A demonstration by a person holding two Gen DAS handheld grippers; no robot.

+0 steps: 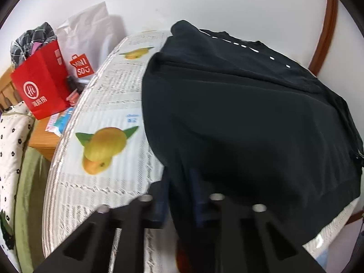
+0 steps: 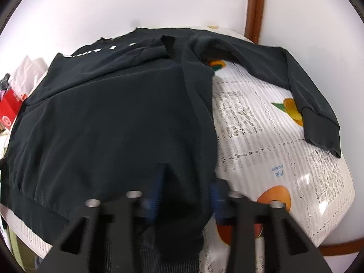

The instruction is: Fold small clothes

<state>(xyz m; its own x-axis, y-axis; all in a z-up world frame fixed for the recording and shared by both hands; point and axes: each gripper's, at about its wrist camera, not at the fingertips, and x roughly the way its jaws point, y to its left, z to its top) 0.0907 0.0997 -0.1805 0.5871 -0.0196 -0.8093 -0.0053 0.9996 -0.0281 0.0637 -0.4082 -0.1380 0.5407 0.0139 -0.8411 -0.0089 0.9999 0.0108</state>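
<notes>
A black sweatshirt (image 1: 250, 118) with white lettering lies on a table covered by a fruit-print cloth (image 1: 102, 104). It also shows in the right wrist view (image 2: 109, 118), with one sleeve (image 2: 302, 86) stretched out to the right and its ribbed cuff on the cloth. My left gripper (image 1: 182, 188) is shut on the sweatshirt's near left hem corner, with fabric bunched between its blue fingers (image 1: 196, 182). My right gripper (image 2: 186, 188) is shut on the near right hem corner, with fabric draped over and between its fingers (image 2: 159, 182).
Left of the table are a red paper bag (image 1: 41, 84), a white Miniso bag (image 1: 84, 45) and a wooden stand (image 1: 43, 141). A dotted quilt (image 1: 11, 141) lies at the far left. A white wall with brown trim (image 2: 254, 6) stands behind the table.
</notes>
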